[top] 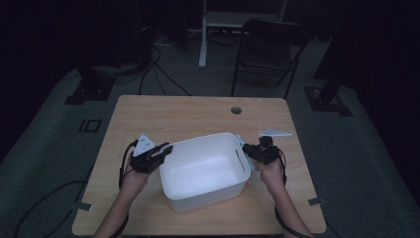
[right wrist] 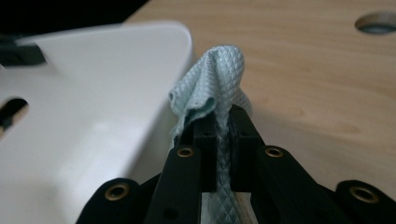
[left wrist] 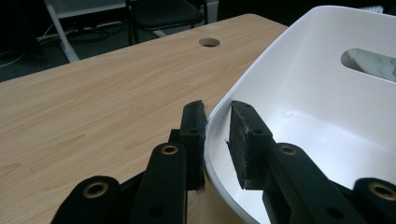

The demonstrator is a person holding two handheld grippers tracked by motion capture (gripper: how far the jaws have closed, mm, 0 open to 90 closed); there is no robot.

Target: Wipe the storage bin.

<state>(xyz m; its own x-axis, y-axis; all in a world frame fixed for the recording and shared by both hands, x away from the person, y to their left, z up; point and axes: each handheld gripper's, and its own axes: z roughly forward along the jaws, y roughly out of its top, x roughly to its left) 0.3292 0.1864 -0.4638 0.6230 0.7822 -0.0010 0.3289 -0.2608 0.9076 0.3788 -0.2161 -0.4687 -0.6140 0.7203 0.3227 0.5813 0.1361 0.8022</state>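
Observation:
A white plastic tub (top: pixel 208 197) with handle slots stands in the middle of the wooden table (top: pixel 188 113). My left gripper (top: pixel 166 148) sits at its left rim. In the left gripper view the jaws (left wrist: pixel 218 109) straddle the tub (left wrist: pixel 303 84), one pad outside the wall and one inside, pressed on the rim. My right gripper (top: pixel 246 149) is beside the tub's right wall. It is shut on a pale blue-green cloth (right wrist: pixel 219 70) that bunches up above the fingertips (right wrist: pixel 223 114), close to the tub's corner (right wrist: pixel 93 93).
A round cable hole (top: pixel 236 110) is in the table's far side. Beyond the table stand a dark folding chair (top: pixel 270 49) and a white stand (top: pixel 203 34). Cables trail on the floor at left.

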